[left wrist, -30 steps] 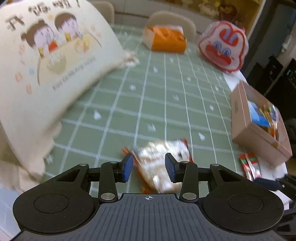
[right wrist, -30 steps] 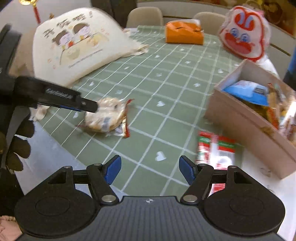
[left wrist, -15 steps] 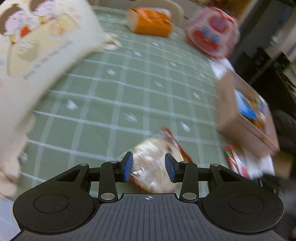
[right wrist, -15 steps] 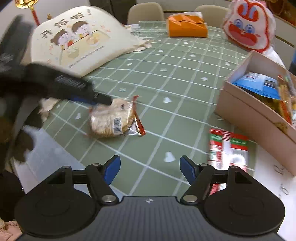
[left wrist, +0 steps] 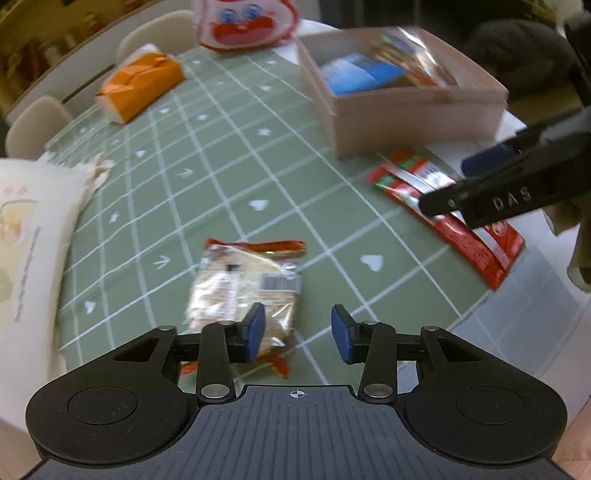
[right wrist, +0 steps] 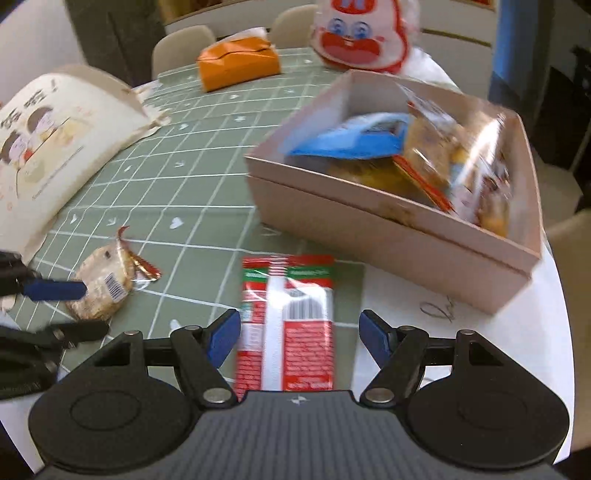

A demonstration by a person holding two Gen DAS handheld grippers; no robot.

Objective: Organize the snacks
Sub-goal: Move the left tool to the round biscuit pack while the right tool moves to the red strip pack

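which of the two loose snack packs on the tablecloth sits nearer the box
The red and green striped pack, lying just in front of the box between the right gripper's open jaws. The clear round cracker pack lies farther off, by the left gripper.

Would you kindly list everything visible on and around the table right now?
Cookie packet: one, clear with red ends, on the tablecloth, left gripper's pad over it.
Red snack packet: one, red-white-green, table's near edge, between the right gripper's fingers.
Box: one, beige, holding several snacks.
Tissue pack: one, orange, far side.
Rabbit bag: one, white-red, far side.
Cushion: one, cream, cartoon print.
Tablecloth: one, green grid.
Left gripper: jaws opening.
Right gripper: open.
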